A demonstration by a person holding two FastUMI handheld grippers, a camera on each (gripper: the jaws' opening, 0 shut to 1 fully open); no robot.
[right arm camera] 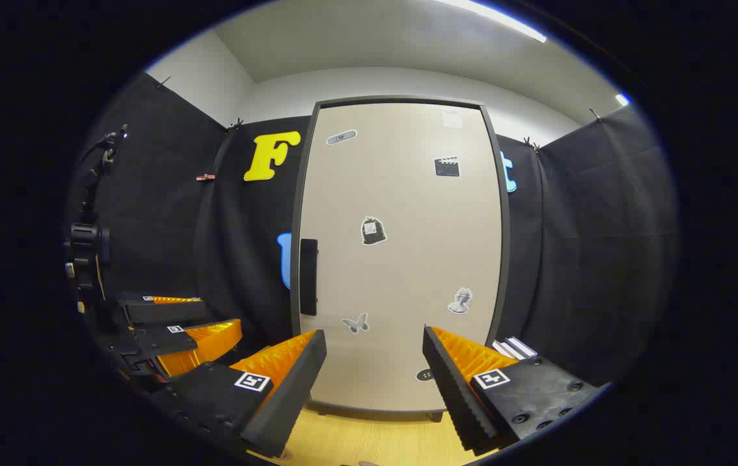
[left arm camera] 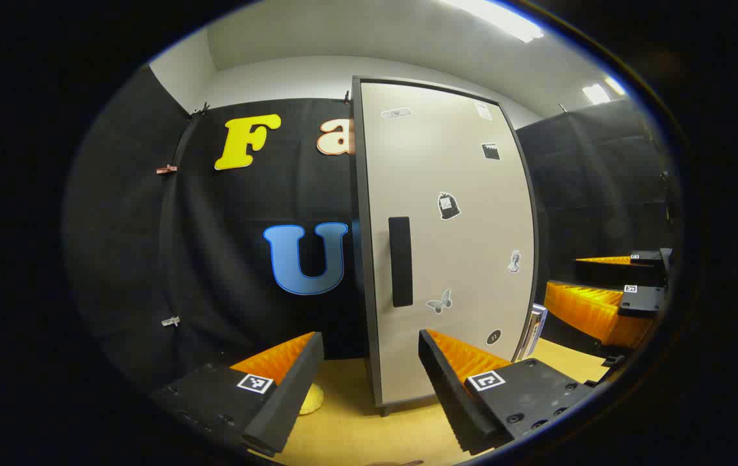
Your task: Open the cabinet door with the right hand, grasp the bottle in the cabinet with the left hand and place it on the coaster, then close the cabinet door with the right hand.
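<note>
**Nothing begun yet: door shut, both grippers waiting in front of it**

In the right gripper view the cabinet door (right arm camera: 401, 252) is sitting flush in its dark frame, filling the centre of the frame, with its dark handle (right arm camera: 308, 276) at the door's left edge, just left of centre. The right gripper (right arm camera: 374, 362) is hanging low in the middle with its fingers spread wide and nothing between them, apart from the door. At lower left the left gripper (right arm camera: 178, 320) is waiting alongside.

In the left gripper view that gripper (left arm camera: 369, 366) is likewise gaping wide and empty at the bottom centre, over the pale wooden table (left arm camera: 356, 427). A yellowish disc (left arm camera: 312, 400), possibly the coaster, is peeking out at lower left.

The bottle is presumably behind the closed door. Opening, fetching, placing and closing are all remaining, by my reading.
</note>
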